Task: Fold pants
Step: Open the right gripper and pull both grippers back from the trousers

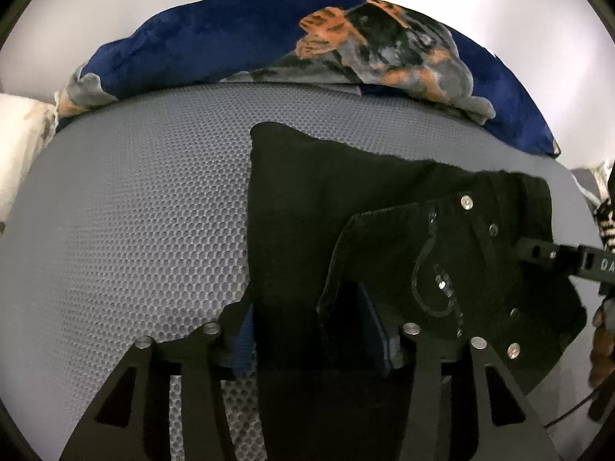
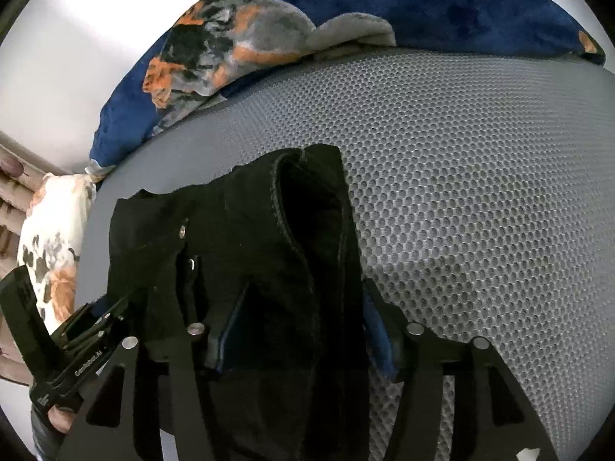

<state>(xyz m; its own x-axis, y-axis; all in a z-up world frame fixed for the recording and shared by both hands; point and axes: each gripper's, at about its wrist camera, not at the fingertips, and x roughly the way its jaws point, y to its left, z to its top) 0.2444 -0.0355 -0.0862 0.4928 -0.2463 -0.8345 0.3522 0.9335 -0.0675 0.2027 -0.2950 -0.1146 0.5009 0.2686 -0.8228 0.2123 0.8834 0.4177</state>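
Note:
Black pants (image 1: 346,211) with metal rivets and sequin trim lie folded on the grey mesh bed surface (image 1: 134,211). My left gripper (image 1: 307,330) has its fingers spread wide, and the black cloth lies between and over them. My right gripper (image 2: 300,330) is also spread wide with the pants (image 2: 250,238) draped between its fingers. The right gripper's body shows at the right edge of the left wrist view (image 1: 569,261). The left gripper shows at the lower left of the right wrist view (image 2: 77,345). The fingertips are partly hidden by cloth.
A blue blanket with an orange and grey print (image 1: 346,46) lies bunched along the far edge of the bed. A white floral pillow (image 2: 54,238) sits at the side. A white wall stands behind.

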